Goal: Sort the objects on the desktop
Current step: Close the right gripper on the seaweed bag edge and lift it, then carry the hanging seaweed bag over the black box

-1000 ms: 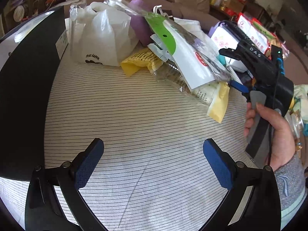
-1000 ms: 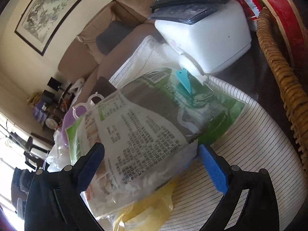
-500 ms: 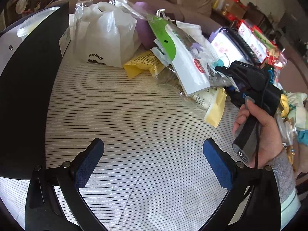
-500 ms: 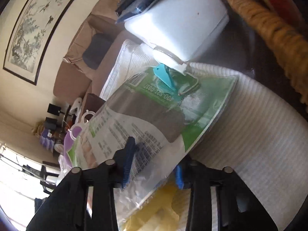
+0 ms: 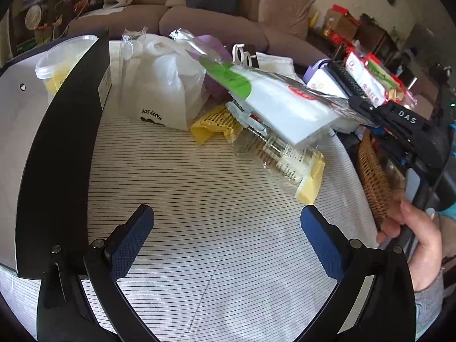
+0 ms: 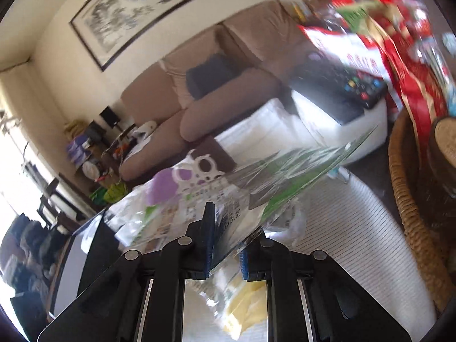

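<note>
Change: right gripper [image 6: 225, 256] has gone from jaws spread wide around the green-and-white packet [image 5: 273, 105] to jaws clamped narrow on its edge, and the packet now hangs off the worktop [image 5: 199, 199], lifted clear of the pile.
Packet position: in the air, tilted, its green end toward the white plastic bag [image 5: 162, 91], its gripped end at the right gripper.
Meaning for the task: 1 item looks picked and ready to go to its place, likely the wicker basket [image 5: 373, 176] just beside the cloth; that is a guess.
Left gripper [image 5: 228, 239]: jaws wide apart, holding nothing, low over the striped cloth as before.
Left-wrist view only: the packet's white face and red mark, the right hand [image 5: 413, 245] on the handle, the yellow wrapper [image 5: 213, 122] and clear packet [image 5: 279, 156] left under it, the lidded tub [image 5: 57, 62].
Right-wrist view only: the pads pinching the film, the remote controls [image 6: 350, 85] on the white box [image 6: 356, 125], red snack bags [image 6: 399, 45] above the basket.
</note>
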`<act>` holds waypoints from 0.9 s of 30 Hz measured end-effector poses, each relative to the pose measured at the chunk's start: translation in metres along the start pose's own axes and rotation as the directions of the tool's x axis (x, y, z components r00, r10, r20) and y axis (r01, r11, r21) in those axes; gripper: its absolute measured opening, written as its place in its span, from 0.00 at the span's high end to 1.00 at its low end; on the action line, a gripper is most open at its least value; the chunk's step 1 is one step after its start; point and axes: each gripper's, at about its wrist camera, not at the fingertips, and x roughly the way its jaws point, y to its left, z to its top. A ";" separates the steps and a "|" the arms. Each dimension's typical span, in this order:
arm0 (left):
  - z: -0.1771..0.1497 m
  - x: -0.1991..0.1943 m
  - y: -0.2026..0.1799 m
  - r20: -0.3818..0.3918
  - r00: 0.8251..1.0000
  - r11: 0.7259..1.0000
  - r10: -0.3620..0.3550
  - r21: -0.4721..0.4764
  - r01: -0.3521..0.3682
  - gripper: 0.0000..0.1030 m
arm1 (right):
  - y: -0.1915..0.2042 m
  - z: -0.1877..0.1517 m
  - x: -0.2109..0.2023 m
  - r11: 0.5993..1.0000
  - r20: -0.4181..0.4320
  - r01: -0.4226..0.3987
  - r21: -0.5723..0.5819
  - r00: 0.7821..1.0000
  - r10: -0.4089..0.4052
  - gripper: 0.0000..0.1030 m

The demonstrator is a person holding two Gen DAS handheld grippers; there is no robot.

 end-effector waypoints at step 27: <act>0.009 -0.053 -0.004 0.094 0.962 0.964 -0.257 0.094 0.248 0.87 | 0.153 -0.060 -0.081 0.922 -0.187 -0.223 -0.315 0.967 0.170 0.87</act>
